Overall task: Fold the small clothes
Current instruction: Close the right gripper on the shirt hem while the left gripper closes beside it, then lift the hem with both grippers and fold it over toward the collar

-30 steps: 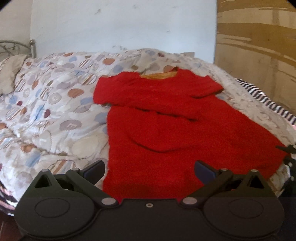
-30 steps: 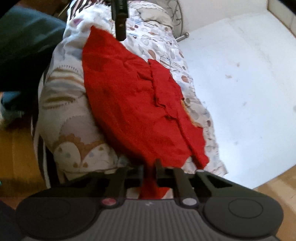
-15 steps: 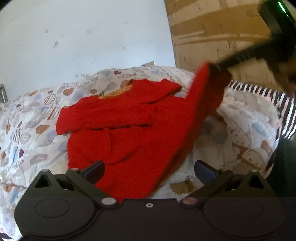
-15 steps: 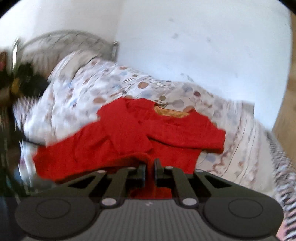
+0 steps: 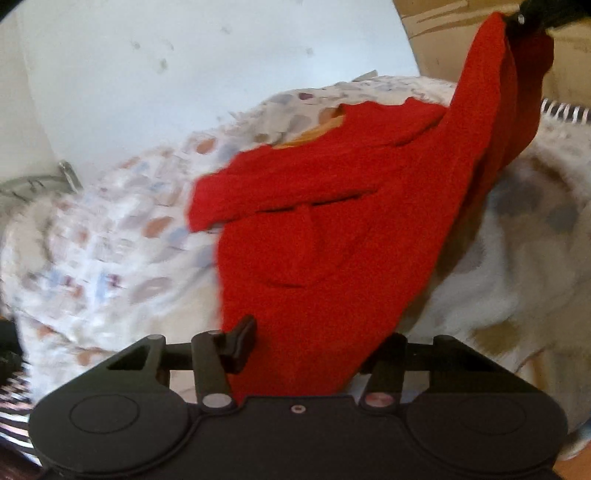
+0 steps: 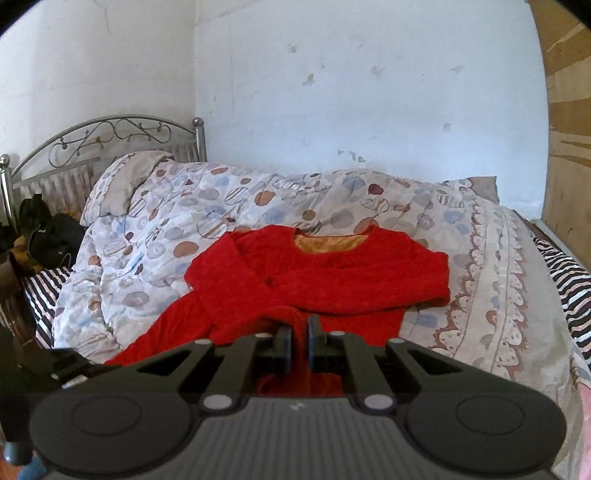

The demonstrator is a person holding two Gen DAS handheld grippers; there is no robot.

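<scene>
White plaster wall (image 5: 184, 74) and a cardboard-brown panel (image 5: 461, 44) fill the back of the left wrist view, above a bed covered by a quilt (image 5: 122, 236) printed with circles. One red garment (image 5: 332, 236) lies on the quilt, its orange-lined neck away from the camera and one sleeve folded across the chest. Its right-hand hem corner is lifted high to the upper right, where the dark tip of the right gripper (image 5: 532, 14) pinches it. The left gripper (image 5: 317, 343) sits at the near hem with the cloth between its jaws, which have just been closing; the left finger (image 5: 242, 341) shows against the fabric, the right one is mostly hidden behind it, and whether the pads press the cloth cannot be told. This view is motion-blurred on the left.

Sharper, the right wrist view shows what the other leaves out: a curled metal headboard (image 6: 110, 140), one pillow (image 6: 122, 184) tucked under the quilt (image 6: 258, 199), a dark heap of clothes (image 6: 48, 229) at the left, and striped sheet (image 6: 565, 280) on both sides. The red garment (image 6: 332, 273) spreads in the middle of the bed, both sleeves crossing the chest. The right gripper (image 6: 299, 347) has its jaws drawn nearly together, clamped on a ridge of red fabric.
</scene>
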